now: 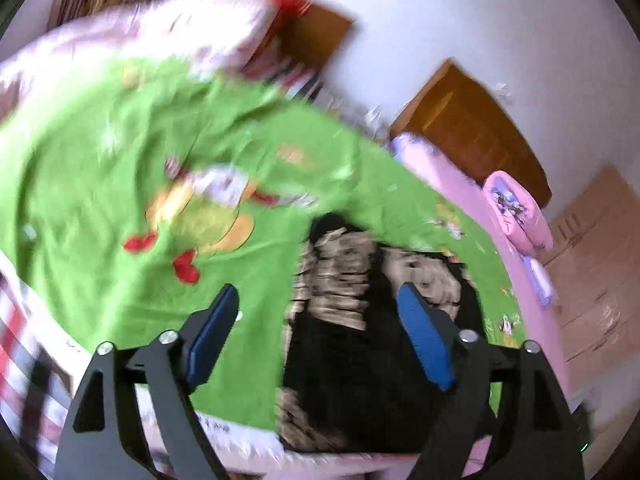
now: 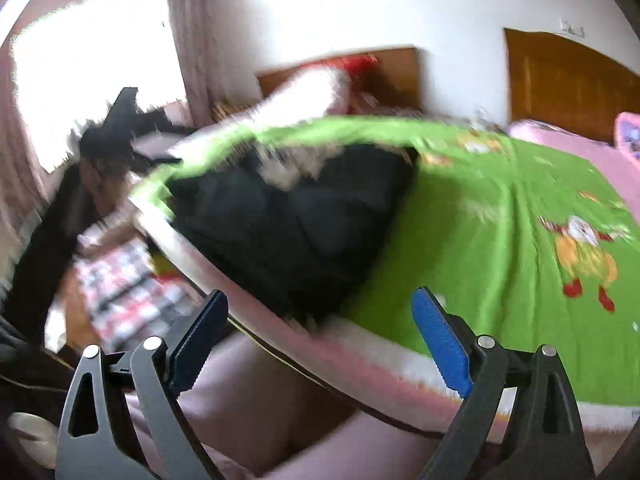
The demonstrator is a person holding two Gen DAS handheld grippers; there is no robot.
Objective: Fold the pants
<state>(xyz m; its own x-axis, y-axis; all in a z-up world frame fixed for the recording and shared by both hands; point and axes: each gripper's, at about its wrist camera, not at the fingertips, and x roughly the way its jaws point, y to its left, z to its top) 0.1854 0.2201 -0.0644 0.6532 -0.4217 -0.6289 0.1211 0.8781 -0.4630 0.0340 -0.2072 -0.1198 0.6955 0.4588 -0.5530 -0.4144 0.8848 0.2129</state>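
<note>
Black pants (image 1: pixel 360 340) with a pale fleecy lining lie bunched near the bed's front edge on a green cartoon blanket (image 1: pixel 120 152). My left gripper (image 1: pixel 316 312) hangs just above them with its blue pads wide apart; the pads touch nothing. In the right wrist view the same pants (image 2: pixel 296 224) form a dark heap at the blanket's near left corner. My right gripper (image 2: pixel 320 312) stands open in front of the bed edge, short of the heap, with nothing between its fingers. Both views are blurred.
The green blanket (image 2: pixel 500 220) covers a bed with a pink edge (image 2: pixel 360 364). A pink pillow (image 1: pixel 516 212) lies at the far right, a wooden headboard (image 1: pixel 468 128) behind it. Checked fabric (image 2: pixel 120 292) and the other gripper's black frame (image 2: pixel 120 120) lie left of the bed.
</note>
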